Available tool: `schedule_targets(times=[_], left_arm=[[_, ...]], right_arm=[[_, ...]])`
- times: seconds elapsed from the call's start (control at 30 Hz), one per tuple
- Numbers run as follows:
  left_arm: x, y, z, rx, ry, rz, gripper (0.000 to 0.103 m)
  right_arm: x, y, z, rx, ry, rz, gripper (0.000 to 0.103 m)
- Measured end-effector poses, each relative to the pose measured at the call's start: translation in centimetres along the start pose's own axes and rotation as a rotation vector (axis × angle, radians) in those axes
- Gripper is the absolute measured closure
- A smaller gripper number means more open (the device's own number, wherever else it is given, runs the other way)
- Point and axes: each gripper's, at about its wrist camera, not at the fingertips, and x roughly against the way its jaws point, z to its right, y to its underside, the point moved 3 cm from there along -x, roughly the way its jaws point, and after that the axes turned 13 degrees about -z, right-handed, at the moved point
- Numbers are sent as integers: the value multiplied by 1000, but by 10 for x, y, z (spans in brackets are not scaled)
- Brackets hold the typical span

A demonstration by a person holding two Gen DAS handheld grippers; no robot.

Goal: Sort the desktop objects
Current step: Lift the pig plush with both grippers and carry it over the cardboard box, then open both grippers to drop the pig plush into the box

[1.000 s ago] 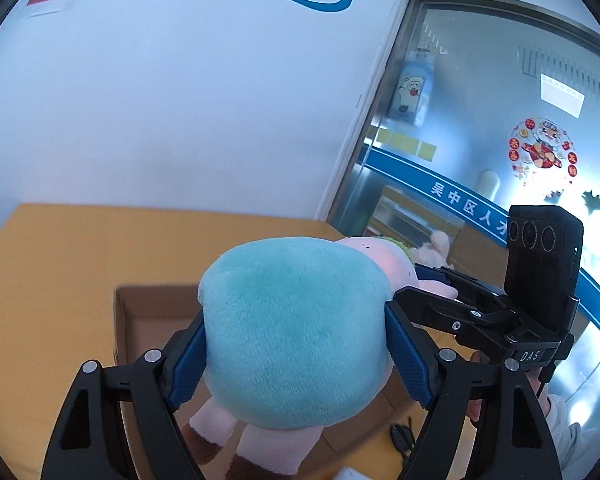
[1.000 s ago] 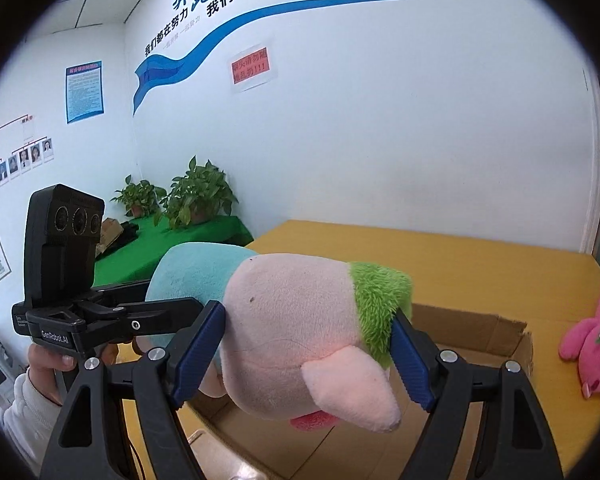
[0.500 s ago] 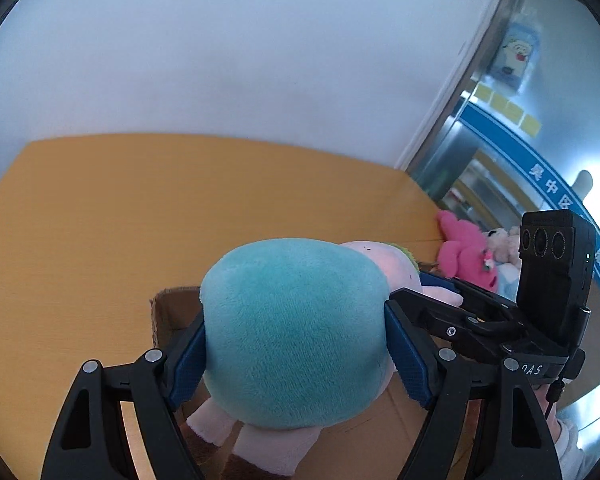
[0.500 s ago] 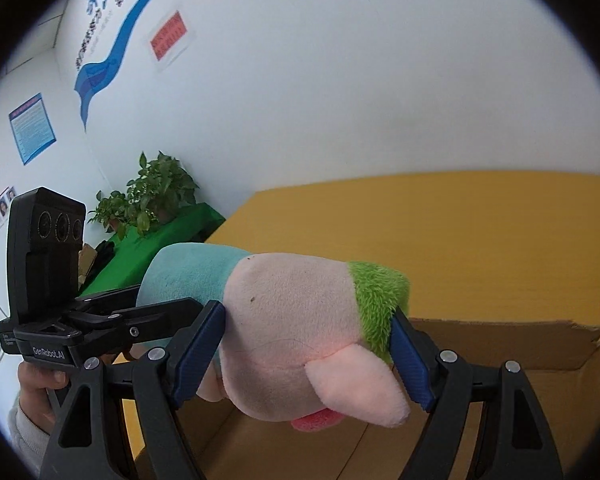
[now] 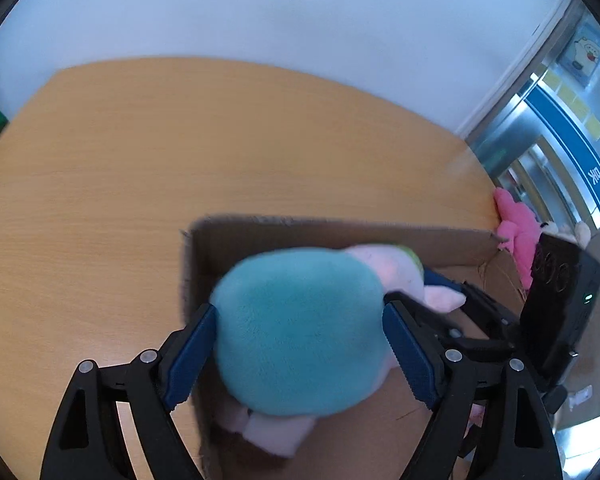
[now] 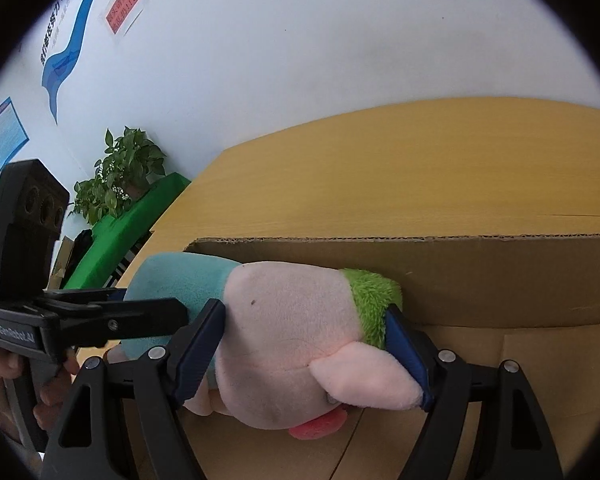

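the plush toy (image 5: 300, 328) hangs low inside the open cardboard box (image 5: 340, 236) on the bench (image 5: 180, 140). the left gripper (image 5: 300, 356) pinches its teal body and its fingers are now opening a little, the toy between them. the right gripper (image 6: 304, 352) pinches the pink head (image 6: 288, 320) near the green hair. the toy looks soft and light, so it probably squashes; the round body and head seem the best places to hold it.
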Motion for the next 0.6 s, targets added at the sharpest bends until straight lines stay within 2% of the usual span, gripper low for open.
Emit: schedule_targets(times=[0.1,0.23,0.33,0.5,0.6], left_arm=[[35,6,2,-7,40,96,19],[57,31,1,-32,-42,137,19],[65,62,0,-54,-60,145,19],[78,123,-1,-128,-32,143,19],[79,158,22,-195,19,130,19]], right_arm=[[-3,-6,-10,37,34,9,24],[-3,-12,-9,23,38,-5,20],[3,-18,-9,-8,31,-28,18],[66,-23,-21,-7,-20,46,18],[123,-12,-35,20,-13,92,18]])
